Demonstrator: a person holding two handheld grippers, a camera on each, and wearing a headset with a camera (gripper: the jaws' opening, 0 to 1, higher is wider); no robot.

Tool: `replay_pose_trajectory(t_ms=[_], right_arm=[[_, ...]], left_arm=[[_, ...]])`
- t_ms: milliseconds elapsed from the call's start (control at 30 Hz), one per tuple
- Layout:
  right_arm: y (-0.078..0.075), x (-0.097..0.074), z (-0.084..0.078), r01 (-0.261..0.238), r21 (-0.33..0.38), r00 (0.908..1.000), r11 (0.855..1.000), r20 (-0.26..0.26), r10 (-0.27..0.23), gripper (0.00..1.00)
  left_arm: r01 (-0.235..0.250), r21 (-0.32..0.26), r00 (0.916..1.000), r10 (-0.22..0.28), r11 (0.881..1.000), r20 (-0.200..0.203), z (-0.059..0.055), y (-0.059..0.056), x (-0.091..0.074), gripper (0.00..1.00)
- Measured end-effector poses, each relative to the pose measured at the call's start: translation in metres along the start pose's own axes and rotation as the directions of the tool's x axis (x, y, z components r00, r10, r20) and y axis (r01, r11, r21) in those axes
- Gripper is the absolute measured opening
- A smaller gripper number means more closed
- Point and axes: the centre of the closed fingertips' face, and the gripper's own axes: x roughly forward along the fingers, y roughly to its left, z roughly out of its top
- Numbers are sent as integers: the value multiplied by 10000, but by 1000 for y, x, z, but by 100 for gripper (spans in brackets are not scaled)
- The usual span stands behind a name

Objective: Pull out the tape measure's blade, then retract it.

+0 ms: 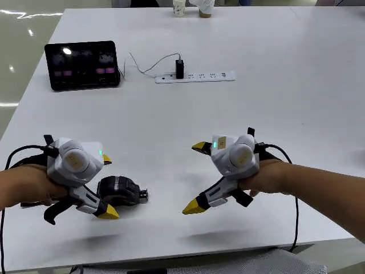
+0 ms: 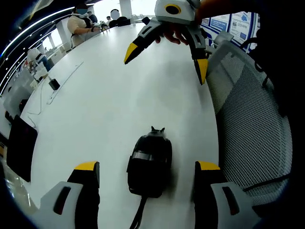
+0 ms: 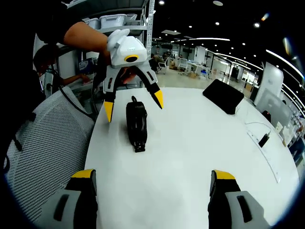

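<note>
A black tape measure (image 1: 119, 190) lies on the white table (image 1: 239, 108), its blade tab pointing right. My left gripper (image 1: 107, 185) stands open around it, one yellow tip on each side, not touching; in the left gripper view the tape measure (image 2: 149, 163) sits between the jaws. My right gripper (image 1: 195, 177) is open to the right of it, a short gap away, with nothing between its fingers. In the right gripper view the tape measure (image 3: 137, 123) lies ahead under the left gripper (image 3: 133, 105). The right gripper (image 2: 164, 62) appears across the table in the left gripper view.
A dark tablet (image 1: 82, 64) stands at the back left. A white power strip (image 1: 195, 76) with a black plug and cable lies behind the middle. Cups (image 1: 179, 8) stand at the far edge. A mesh chair (image 3: 43, 143) sits at the near table edge.
</note>
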Motion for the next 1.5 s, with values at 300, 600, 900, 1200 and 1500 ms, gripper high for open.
replay_pose_trajectory(t_ms=[300, 600, 900, 1200, 1500], right_arm=[[9, 16, 18, -261, 30, 9992, 9997, 307, 260, 99], [15, 36, 19, -628, -247, 9980, 9977, 50, 629, 99], [13, 41, 21, -694, -414, 9976, 9967, -38, 693, 99], [16, 60, 27, -1012, -319, 9949, 9944, -28, 1011, 99], [20, 75, 23, -973, -984, 9947, 9904, -433, 934, 73]], left_arm=[[231, 184, 9991, -224, 9996, -346, -2, -2, 7, 65], [307, 321, 9985, -292, 9990, -465, -3, 2, 15, 46], [551, 521, 9953, -507, 9971, -830, -8, -1, 16, 32], [416, 344, 9957, -386, 9985, -837, -9, 1, 18, 31], [223, 223, 9974, -207, 9995, -685, -8, 1, 19, 31]])
